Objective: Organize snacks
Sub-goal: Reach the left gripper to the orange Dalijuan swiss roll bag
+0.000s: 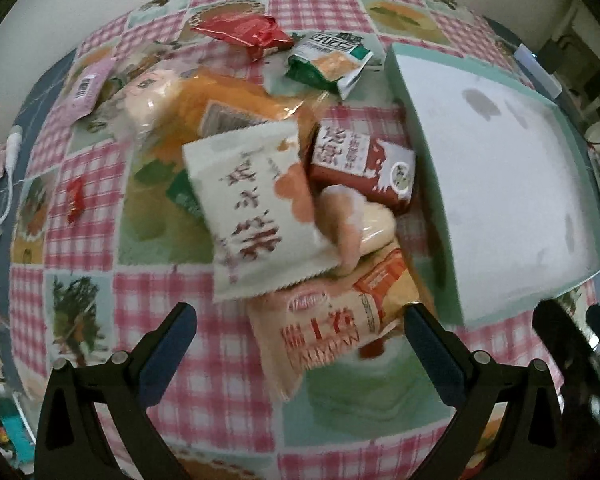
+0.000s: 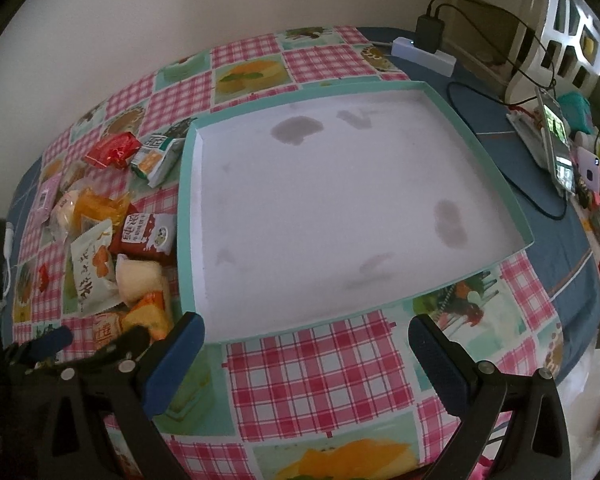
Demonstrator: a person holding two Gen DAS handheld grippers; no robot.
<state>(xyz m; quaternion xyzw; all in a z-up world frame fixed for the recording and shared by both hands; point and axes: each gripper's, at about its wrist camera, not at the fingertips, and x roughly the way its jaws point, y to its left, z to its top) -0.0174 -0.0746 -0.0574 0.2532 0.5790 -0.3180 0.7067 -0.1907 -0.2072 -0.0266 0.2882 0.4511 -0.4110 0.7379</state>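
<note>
A pile of snack packets lies on the checked tablecloth left of an empty teal-rimmed white box [image 1: 500, 168], also in the right wrist view [image 2: 332, 200]. The pile includes a white packet with red writing [image 1: 256, 216], an orange-and-cream packet [image 1: 332, 320], a dark red carton-like packet [image 1: 364, 168], a green-white packet [image 1: 328, 64] and a red foil packet [image 1: 244, 32]. My left gripper [image 1: 300, 340] is open, low over the near end of the pile, with the orange-and-cream packet between its fingers. My right gripper [image 2: 304, 344] is open and empty before the box's near rim.
A pink packet [image 1: 88, 84] and a small red candy [image 1: 75, 200] lie apart at the left. A power strip with charger [image 2: 424, 48], cables, a phone [image 2: 558, 140] and clutter sit beyond the box at the right. The tablecloth [image 2: 320, 380] stretches in front of the box.
</note>
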